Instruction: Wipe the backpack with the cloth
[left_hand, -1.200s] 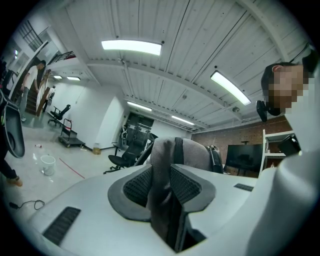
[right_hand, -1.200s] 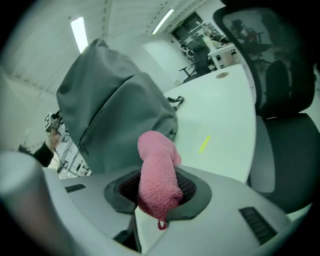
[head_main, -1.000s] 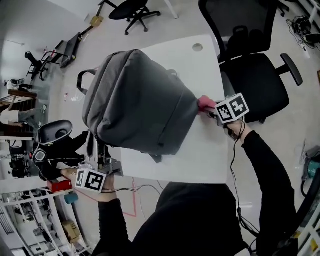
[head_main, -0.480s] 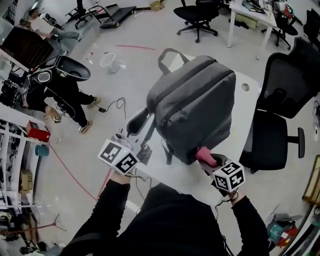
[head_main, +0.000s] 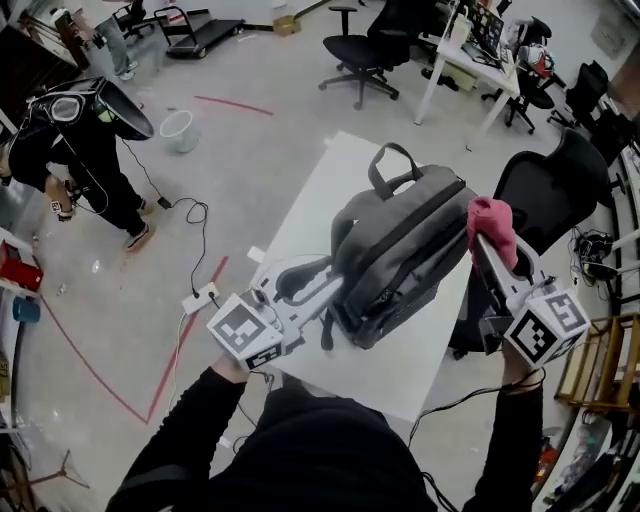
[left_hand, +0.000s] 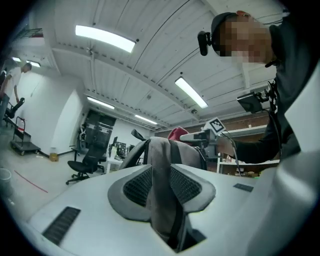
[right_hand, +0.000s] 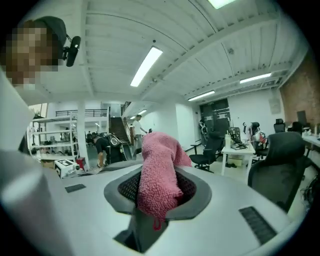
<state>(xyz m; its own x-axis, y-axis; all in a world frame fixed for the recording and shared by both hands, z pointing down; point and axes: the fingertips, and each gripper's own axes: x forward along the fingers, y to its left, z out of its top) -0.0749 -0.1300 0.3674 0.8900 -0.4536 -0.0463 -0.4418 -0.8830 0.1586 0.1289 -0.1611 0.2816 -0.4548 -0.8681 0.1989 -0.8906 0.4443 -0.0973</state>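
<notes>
A grey backpack (head_main: 405, 250) lies on the white table (head_main: 315, 195), its carry handle pointing away from me. My left gripper (head_main: 298, 287) is at the pack's near left, shut on a grey shoulder strap (head_main: 300, 278); the strap (left_hand: 161, 192) runs up between the pads in the left gripper view (left_hand: 161, 189). My right gripper (head_main: 487, 243) is lifted at the pack's right side, clear of the fabric, shut on a pink cloth (head_main: 491, 220). In the right gripper view that cloth (right_hand: 157, 172) bunches up out of the jaws (right_hand: 157, 189).
A black office chair (head_main: 545, 185) stands close behind the table's right edge. A person in black (head_main: 75, 150) bends over at the far left, near a white bin (head_main: 180, 130). Cables and a power strip (head_main: 197, 297) lie on the floor to the table's left.
My right gripper has risen with the pink cloth, from the pack's lower end to the air beside it. The left gripper has kept hold of the strap. The head view has swung round.
</notes>
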